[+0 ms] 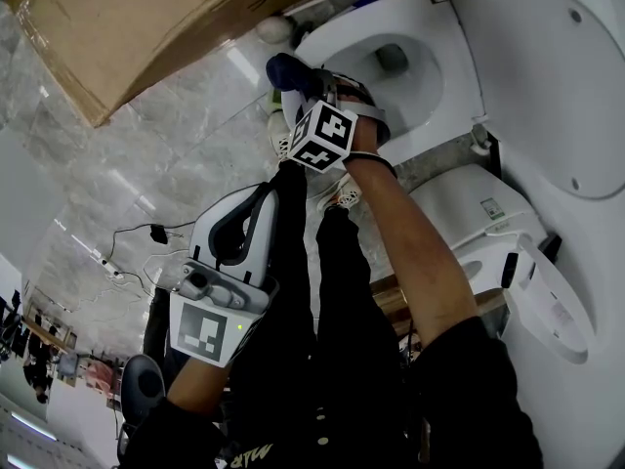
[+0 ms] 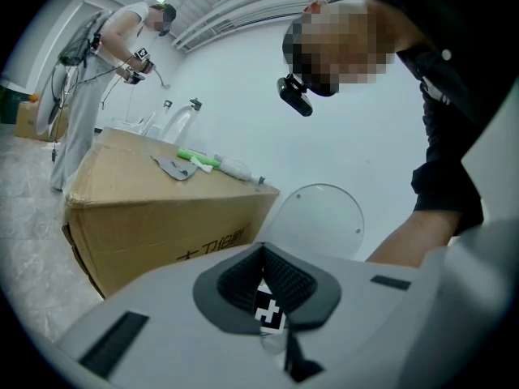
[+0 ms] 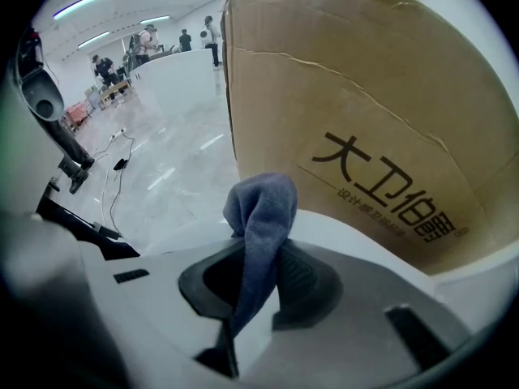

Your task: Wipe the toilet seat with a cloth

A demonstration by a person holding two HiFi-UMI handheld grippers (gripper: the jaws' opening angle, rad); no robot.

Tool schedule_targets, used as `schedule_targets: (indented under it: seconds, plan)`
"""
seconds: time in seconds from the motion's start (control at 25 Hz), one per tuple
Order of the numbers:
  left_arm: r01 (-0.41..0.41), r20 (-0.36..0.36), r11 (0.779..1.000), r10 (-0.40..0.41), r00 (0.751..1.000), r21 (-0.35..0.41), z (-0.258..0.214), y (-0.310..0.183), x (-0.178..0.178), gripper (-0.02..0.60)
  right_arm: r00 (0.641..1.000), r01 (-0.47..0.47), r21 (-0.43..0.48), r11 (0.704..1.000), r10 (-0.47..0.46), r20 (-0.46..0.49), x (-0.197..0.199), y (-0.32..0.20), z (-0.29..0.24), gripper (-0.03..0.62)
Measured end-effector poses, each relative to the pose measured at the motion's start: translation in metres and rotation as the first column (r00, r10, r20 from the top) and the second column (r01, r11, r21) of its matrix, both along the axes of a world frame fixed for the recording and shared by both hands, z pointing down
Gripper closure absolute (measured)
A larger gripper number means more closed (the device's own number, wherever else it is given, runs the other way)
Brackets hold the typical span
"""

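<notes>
Right tongs (image 3: 263,259) are clamped hard on the cloth (image 3: 261,209). It is a blue-grey cloth, pinched between the pads, with a bunched fold sticking up past the tips. Just beyond those tips is the white toilet seat (image 1: 444,96), ringing the bowl. The cloth is right at its near edge, though I can't tell whether it is actually touching. The lid (image 1: 547,76) stands raised on the far side of the bowl from the right tongs. Behind the cloth, close past the tips, looms a big cardboard box (image 3: 365,112) with dark print on its side.

Now the left tongs (image 2: 266,275): the jaws are pressed together with nothing between them. They are held well back from the right tongs and the toilet, down by the person's dark trousers (image 1: 342,360). Ahead of them is the same box, with a green item (image 2: 197,158) and a grey scrap (image 2: 174,168) on top. Grey marbled floor (image 1: 146,164) lies below both tongs.
</notes>
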State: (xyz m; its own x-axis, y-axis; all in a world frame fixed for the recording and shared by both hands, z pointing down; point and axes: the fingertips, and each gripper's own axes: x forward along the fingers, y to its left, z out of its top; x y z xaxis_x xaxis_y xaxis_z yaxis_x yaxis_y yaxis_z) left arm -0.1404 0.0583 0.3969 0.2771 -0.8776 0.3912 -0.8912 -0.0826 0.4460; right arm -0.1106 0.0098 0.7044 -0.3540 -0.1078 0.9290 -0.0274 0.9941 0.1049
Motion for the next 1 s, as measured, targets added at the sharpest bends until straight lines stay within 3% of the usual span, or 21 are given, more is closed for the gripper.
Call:
schedule_targets:
  seconds: [0.56,1.0]
  plan:
    - [-0.003,-0.001,1.0,0.003,1.0,-0.013,0.001,-0.006,-0.003,0.571,0.997,-0.072,-0.001,0.997,0.072,0.01,-0.002,-0.037,-0.002,0.526]
    - [-0.019,0.007,1.0,0.019,1.0,0.004,0.003,-0.013,-0.004,0.571,0.983,-0.184,-0.007,0.983,0.184,0.023,0.004,-0.067,-0.003,0.526]
